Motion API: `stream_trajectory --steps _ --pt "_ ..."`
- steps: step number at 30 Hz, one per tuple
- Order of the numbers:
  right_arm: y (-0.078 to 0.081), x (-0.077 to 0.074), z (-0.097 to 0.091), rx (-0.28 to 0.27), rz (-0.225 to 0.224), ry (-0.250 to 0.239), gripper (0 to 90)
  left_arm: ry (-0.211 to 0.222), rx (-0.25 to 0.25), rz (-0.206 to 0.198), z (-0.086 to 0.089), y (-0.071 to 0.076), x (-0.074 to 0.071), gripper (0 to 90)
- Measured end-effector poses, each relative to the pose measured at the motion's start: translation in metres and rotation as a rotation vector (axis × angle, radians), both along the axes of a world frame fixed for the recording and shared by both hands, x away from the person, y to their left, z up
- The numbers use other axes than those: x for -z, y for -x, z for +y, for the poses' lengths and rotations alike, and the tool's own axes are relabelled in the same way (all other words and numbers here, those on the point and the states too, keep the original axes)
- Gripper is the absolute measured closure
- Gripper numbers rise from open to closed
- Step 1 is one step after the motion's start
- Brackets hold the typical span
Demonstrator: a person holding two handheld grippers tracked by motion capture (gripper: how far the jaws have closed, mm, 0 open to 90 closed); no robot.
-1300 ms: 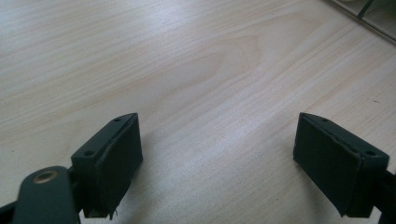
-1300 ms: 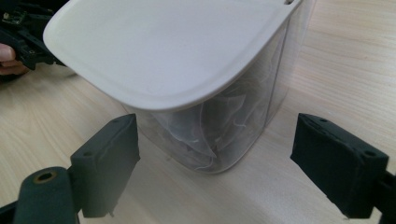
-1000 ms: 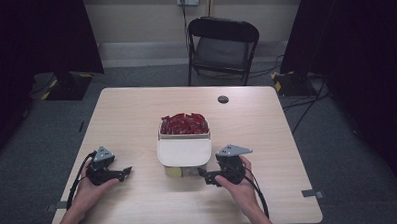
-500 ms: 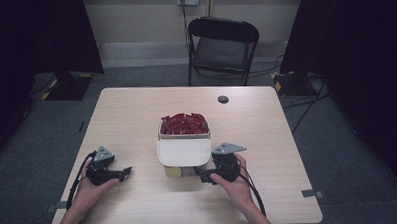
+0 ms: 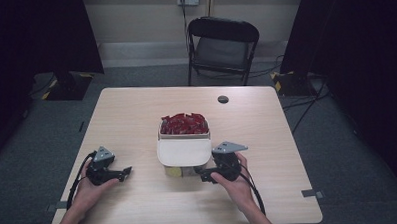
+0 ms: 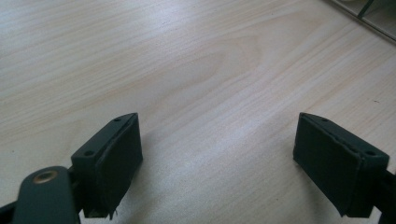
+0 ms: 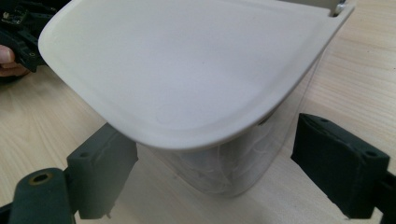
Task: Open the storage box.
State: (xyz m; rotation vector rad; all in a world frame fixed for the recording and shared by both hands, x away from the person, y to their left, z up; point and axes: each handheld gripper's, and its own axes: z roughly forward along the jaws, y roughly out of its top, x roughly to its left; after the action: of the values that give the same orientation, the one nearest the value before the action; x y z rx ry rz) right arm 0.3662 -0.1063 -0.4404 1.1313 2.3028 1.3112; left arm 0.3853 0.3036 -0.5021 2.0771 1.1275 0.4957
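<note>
Near the middle of the pale wood-grain table (image 5: 267, 124) stands a clear plastic container with a smooth off-white hinged lid (image 5: 184, 151), the lid hanging out toward the person's edge over the transparent body; behind it, toward the far edge, sits an open tub heaped with crinkly red packets (image 5: 183, 124). The right gripper (image 5: 202, 172) lies just beside the container's near right corner, its jaws spread wide on either side of the clear rounded wall below the lid (image 7: 187, 65), with nothing held between them. The left gripper (image 5: 124, 171) rests well apart toward the near left corner, its jaws also wide over bare table (image 6: 196, 70). The likely risk is that the thin, glossy wall flexes or slips between the flat matte-black pads (image 7: 338, 154), or that the jaws catch the overhanging lid rim and tip the light container toward the red packets. A push from one side only could also slide it across the smooth tabletop. A small dark round disc (image 5: 223, 99) lies near the far edge, out of the way.
</note>
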Motion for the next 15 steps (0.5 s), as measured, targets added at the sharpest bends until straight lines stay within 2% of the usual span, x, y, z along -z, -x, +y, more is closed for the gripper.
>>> stream_trajectory --steps 15 --pt "0.0004 -0.0052 -0.0001 -0.006 -0.013 -0.003 13.8 0.000 0.000 0.000 0.0000 0.0000 0.0000 15.0"
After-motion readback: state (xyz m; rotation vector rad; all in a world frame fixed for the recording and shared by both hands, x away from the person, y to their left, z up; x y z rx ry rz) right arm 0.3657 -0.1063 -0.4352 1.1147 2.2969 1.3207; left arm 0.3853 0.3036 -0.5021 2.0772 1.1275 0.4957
